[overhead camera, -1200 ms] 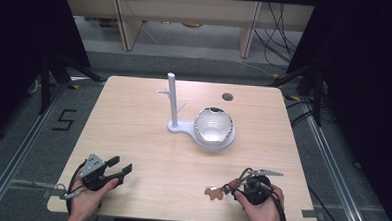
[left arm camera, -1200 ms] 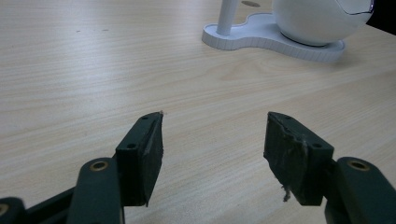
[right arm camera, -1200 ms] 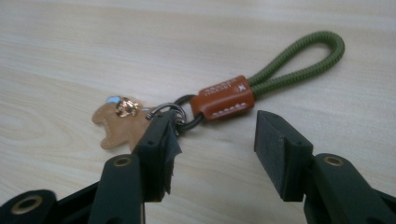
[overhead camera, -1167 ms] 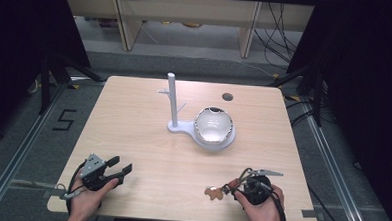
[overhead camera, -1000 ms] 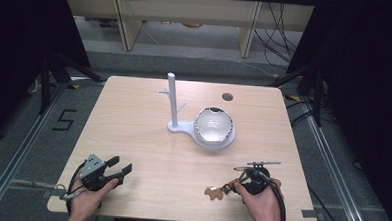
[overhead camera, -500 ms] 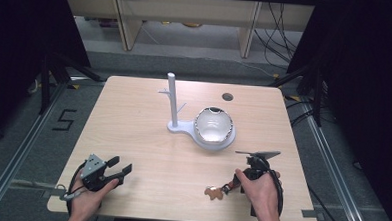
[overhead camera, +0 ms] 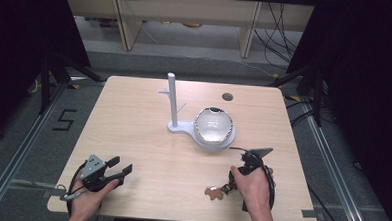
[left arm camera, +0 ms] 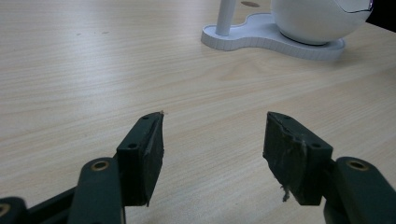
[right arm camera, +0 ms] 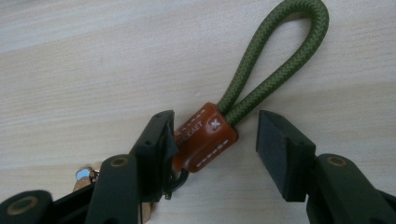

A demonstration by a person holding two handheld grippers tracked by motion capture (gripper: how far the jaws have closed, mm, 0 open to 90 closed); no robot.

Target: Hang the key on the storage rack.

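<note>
A keychain strap lies flat on the wooden table [overhead camera: 133, 123] right under the right gripper [right arm camera: 212, 140]: a green cord loop [right arm camera: 275, 56] running into a brown leather tab [right arm camera: 205, 137] with white stitching, with a bit of metal hardware [right arm camera: 84, 176] behind the left jaw. The tab sits between the jaws, resting against the inner face of the left one, while the right one stands clear of it with a gap, so nothing is clamped. Those jaws have just been narrowing a little around the tab. From above, the keychain [overhead camera: 215, 191] sits at the near edge of the table, just left of the right hand [overhead camera: 253, 185]. Compared with a second ago, that hand has slid forward and toward the stand, and the grey plate on its gripper now points away from the person.

Beyond the right gripper stands a white jewellery stand [overhead camera: 173, 102] with a round white bowl [overhead camera: 213, 127] on its base. The left gripper [left arm camera: 212, 140] has not moved; its jaws are spread wide over bare wood.
</note>
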